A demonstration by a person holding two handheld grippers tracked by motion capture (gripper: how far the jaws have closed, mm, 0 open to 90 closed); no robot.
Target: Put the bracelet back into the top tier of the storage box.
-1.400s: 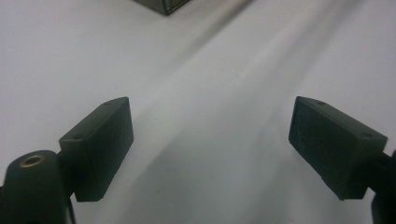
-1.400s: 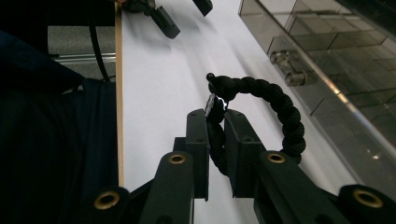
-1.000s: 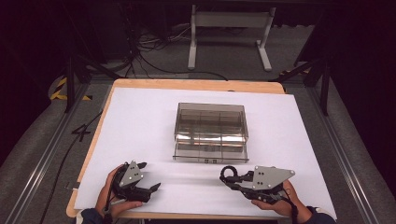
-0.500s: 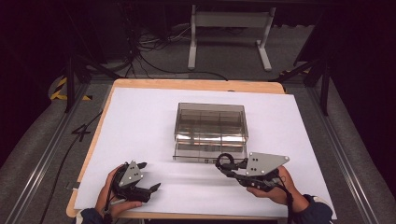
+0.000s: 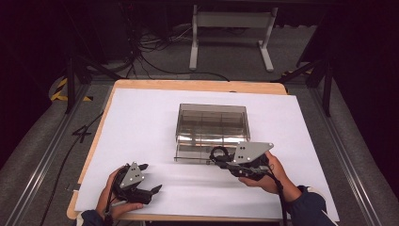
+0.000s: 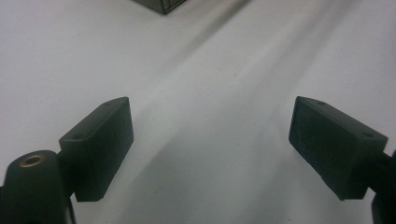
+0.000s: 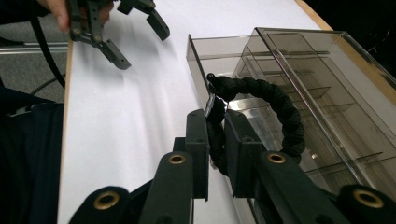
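Hair tie (image 7: 261, 109) pinched and up at the box (image 5: 211, 123), drop not yet made.
Your right gripper (image 7: 215, 123) has its jaws pressed onto the black loop, held at the near edge of the clear divided box; no compartment looks filled yet. Your left gripper (image 5: 151, 178) rests spread on the white sheet (image 5: 141, 122), well apart, holding nothing.

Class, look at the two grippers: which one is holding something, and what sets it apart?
The right gripper: its jaws are shut on a black loop beside the clear box. The left gripper is open over bare paper.
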